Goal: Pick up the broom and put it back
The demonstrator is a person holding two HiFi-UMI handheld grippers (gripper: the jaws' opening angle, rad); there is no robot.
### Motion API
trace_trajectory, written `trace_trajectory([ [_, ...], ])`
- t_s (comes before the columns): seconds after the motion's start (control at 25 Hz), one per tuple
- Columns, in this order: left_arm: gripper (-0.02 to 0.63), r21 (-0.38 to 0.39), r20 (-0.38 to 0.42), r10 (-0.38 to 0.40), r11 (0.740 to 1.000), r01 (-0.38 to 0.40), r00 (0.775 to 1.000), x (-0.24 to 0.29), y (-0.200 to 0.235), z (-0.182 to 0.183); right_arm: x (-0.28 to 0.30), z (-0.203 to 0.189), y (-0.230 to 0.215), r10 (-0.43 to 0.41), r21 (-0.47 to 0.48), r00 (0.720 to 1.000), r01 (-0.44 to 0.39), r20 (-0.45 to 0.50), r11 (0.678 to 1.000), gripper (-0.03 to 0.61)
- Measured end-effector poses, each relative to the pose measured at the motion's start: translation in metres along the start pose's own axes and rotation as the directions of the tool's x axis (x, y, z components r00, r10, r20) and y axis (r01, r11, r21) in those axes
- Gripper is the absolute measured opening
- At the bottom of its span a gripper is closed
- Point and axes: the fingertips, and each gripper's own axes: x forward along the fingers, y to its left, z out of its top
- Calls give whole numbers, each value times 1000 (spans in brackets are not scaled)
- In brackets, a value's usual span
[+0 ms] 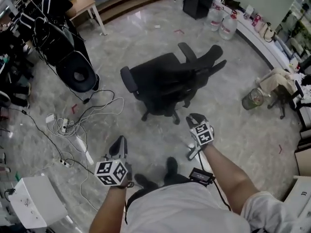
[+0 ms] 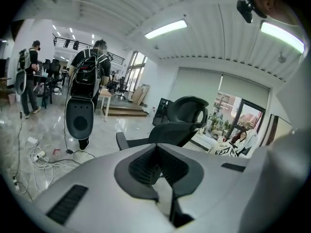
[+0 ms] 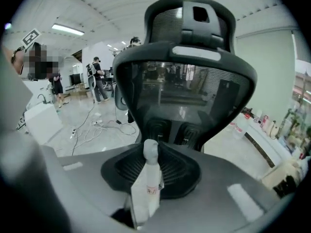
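Claw [image 3: 151,155] clamping broom handle [image 3: 147,191], black chair [image 3: 194,81] ahead

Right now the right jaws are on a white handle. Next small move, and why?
With the right gripper shut on the white handle, I'd probably steer it sideways around the office chair. The chair's back fills the right gripper view straight ahead, and no place to put the handle back shows. The left gripper is shut and empty, free to steady the handle.
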Motion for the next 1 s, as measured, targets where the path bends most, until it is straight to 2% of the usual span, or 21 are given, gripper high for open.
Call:
trace_trajectory([
  [0.2, 8, 55, 44, -4, 998, 2, 999, -10, -42, 39, -9, 30, -40, -10, 79, 999, 6, 50, 997, 77],
  [0.4, 8, 76, 88, 25, 997, -32, 996, -14, -46, 57, 20, 68, -49, 9, 109, 997, -17, 78, 994, 78],
  [0.64, 8, 51, 131, 96, 993, -103, 987, -27, -33, 63, 53, 99, -49, 31, 181, 995, -48, 99, 982, 80],
  [0.92, 8, 10, 146, 145, 989, -148, 979, -32, -17, 66, 78, 120, -42, 46, 159, 993, -63, 107, 985, 87],
  [1.0, 8, -1, 149, 151, 988, -153, 977, -30, -16, 65, 80, 122, -41, 53, 147, 993, -68, 101, 987, 112],
])
